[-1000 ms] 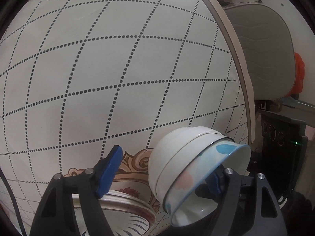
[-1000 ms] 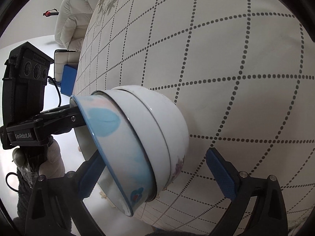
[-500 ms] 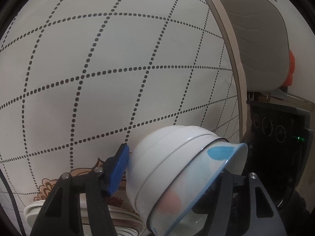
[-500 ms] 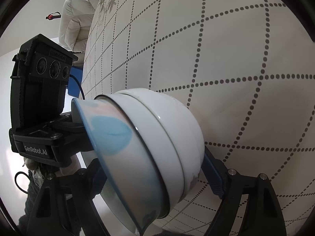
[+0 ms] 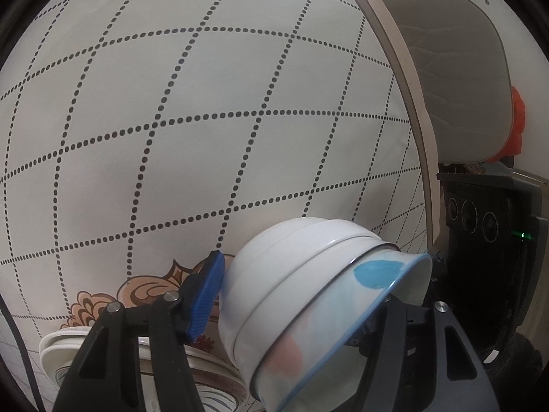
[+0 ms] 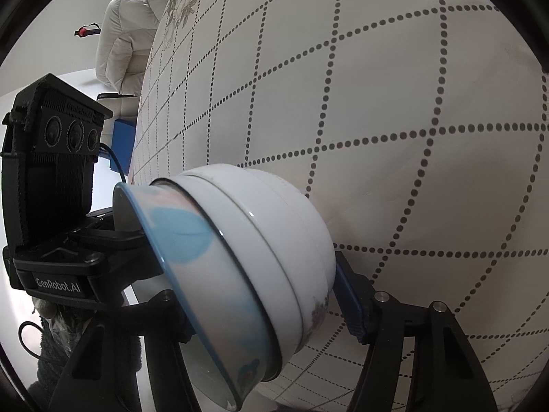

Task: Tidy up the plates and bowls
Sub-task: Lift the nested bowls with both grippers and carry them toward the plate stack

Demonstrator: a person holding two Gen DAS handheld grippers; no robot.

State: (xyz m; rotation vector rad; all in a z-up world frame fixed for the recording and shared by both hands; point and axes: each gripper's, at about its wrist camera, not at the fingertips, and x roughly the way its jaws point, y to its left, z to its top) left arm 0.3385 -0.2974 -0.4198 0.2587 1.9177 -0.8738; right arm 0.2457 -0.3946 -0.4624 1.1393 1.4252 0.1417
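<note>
While the nested bowls (image 5: 308, 295) lay tilted, white ones cupped over the blue-rimmed one, the left gripper (image 5: 291, 309) clamped them and the right gripper (image 6: 264, 305) had just closed onto them.

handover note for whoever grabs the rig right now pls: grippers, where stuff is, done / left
Left gripper: clamped across the tilted stack of nested bowls, held off the table.
Right gripper: jaws have just been closing around the same stack; pads at or near the bowls, contact unclear.
Stack of plates sits on the table below the left gripper.
Done: bowls nested, plates stacked.
Left: set the bowls down, probably by the plates.
</note>
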